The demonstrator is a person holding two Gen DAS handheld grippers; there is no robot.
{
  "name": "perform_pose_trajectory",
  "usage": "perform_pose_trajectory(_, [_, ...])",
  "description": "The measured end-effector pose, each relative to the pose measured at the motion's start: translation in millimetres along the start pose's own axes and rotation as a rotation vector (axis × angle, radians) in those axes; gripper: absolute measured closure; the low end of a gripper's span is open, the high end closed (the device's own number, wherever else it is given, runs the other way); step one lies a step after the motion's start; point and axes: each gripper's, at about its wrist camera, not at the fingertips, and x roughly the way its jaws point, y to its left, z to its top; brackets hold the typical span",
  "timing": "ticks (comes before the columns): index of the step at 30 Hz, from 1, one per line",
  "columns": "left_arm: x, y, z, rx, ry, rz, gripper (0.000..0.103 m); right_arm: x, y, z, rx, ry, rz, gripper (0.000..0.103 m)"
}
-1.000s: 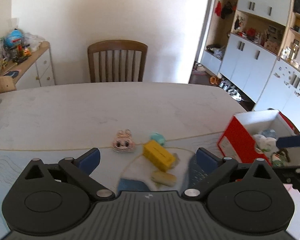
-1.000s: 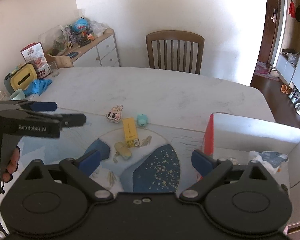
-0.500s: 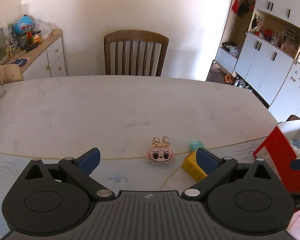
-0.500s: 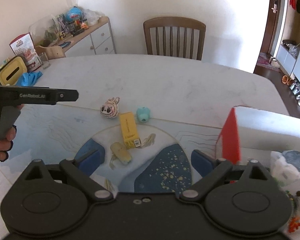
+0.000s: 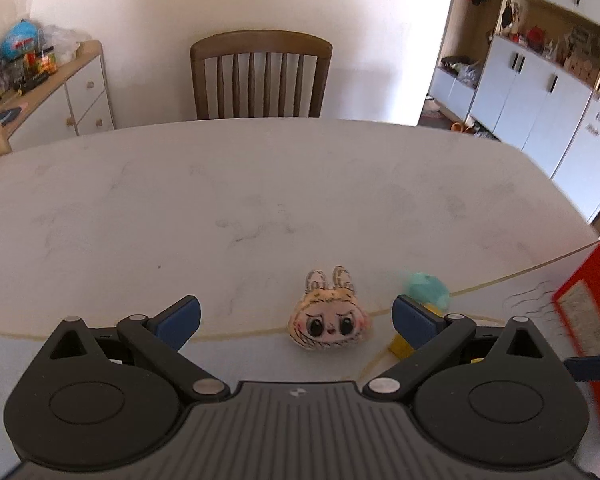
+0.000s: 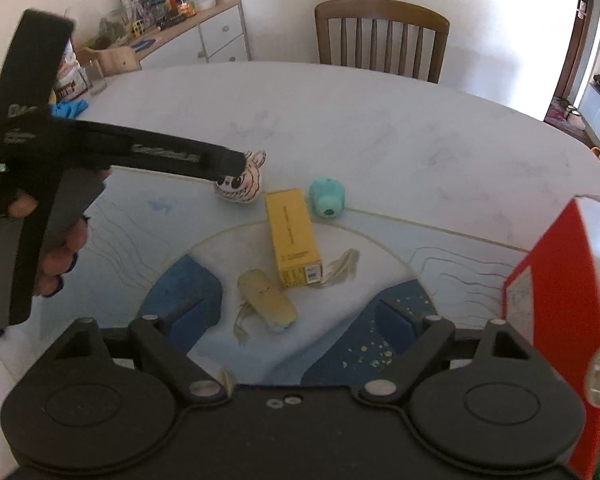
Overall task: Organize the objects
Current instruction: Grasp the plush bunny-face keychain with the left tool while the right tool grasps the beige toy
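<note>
A bunny-face plush lies on the table just ahead of my left gripper, which stands open around empty air. Behind its right finger show a teal toy and a corner of a yellow box. In the right wrist view the left gripper hangs over the plush and hides part of it. My right gripper is open with its jaws closing. A pale yellow oblong piece lies between them, untouched. Beyond it are the yellow box and teal toy.
A red-sided box holding several items stands at the right on a blue-patterned mat. A wooden chair is at the table's far side. A cluttered sideboard, a glass and blue cloth are at the left.
Both grippers have sunk and come forward toward the small objects. The left one now hovers at the bunny plush. The right one's jaws have narrowed a little around the pale oblong piece.
</note>
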Motion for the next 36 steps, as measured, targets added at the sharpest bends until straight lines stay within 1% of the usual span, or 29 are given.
perform_pose_trajectory(3, [12,-4,-4,0.010,0.009,0.014,0.000,10,0,-1,0.009,0.009,0.003,0.018])
perform_pose_trajectory(7, [19,-10,-8,0.022,-0.004,0.017,0.000,22,2,-3,0.006,0.014,0.012,0.020])
perform_pose_trajectory(11, [28,-16,-13,0.020,-0.005,0.027,0.000,28,4,-4,0.001,0.013,0.002,0.028])
perform_pose_trajectory(13, [32,-17,-13,0.021,-0.008,0.027,0.000,31,5,-4,0.002,0.019,0.004,0.030])
perform_pose_trajectory(19, [35,-19,-19,0.018,-0.048,0.033,0.000,34,9,-7,-0.013,0.006,-0.006,0.039])
perform_pose_trajectory(21, [35,-20,-21,0.024,-0.064,0.043,0.001,35,11,-7,-0.018,0.001,-0.004,0.045])
perform_pose_trajectory(24, [34,-20,-23,0.027,-0.082,0.045,0.002,37,17,-8,-0.027,0.000,-0.001,0.046])
perform_pose_trajectory(25, [34,-20,-24,0.028,-0.086,0.040,0.006,37,18,-8,-0.025,0.000,0.001,0.046])
perform_pose_trajectory(26, [34,-20,-25,0.030,-0.089,0.040,0.013,37,19,-8,-0.023,-0.002,0.004,0.049])
perform_pose_trajectory(27, [34,-20,-25,0.036,-0.089,0.038,0.018,37,20,-8,-0.023,-0.004,0.007,0.053])
perform_pose_trajectory(28, [34,-20,-26,0.040,-0.088,0.034,0.027,37,21,-8,-0.021,-0.005,0.004,0.054])
perform_pose_trajectory(29, [34,-20,-26,0.043,-0.087,0.033,0.034,37,21,-8,-0.015,-0.006,0.001,0.055])
perform_pose_trajectory(31, [34,-21,-27,0.051,-0.095,0.036,0.039,38,21,-8,-0.007,-0.009,-0.001,0.059])
perform_pose_trajectory(32, [33,-21,-28,0.053,-0.097,0.033,0.045,38,21,-8,-0.006,-0.008,-0.005,0.063])
perform_pose_trajectory(33, [32,-20,-27,0.056,-0.098,0.029,0.049,38,21,-8,-0.007,-0.006,-0.013,0.068])
perform_pose_trajectory(36, [31,-21,-27,0.058,-0.093,0.020,0.050,38,21,-7,-0.008,0.000,-0.026,0.073])
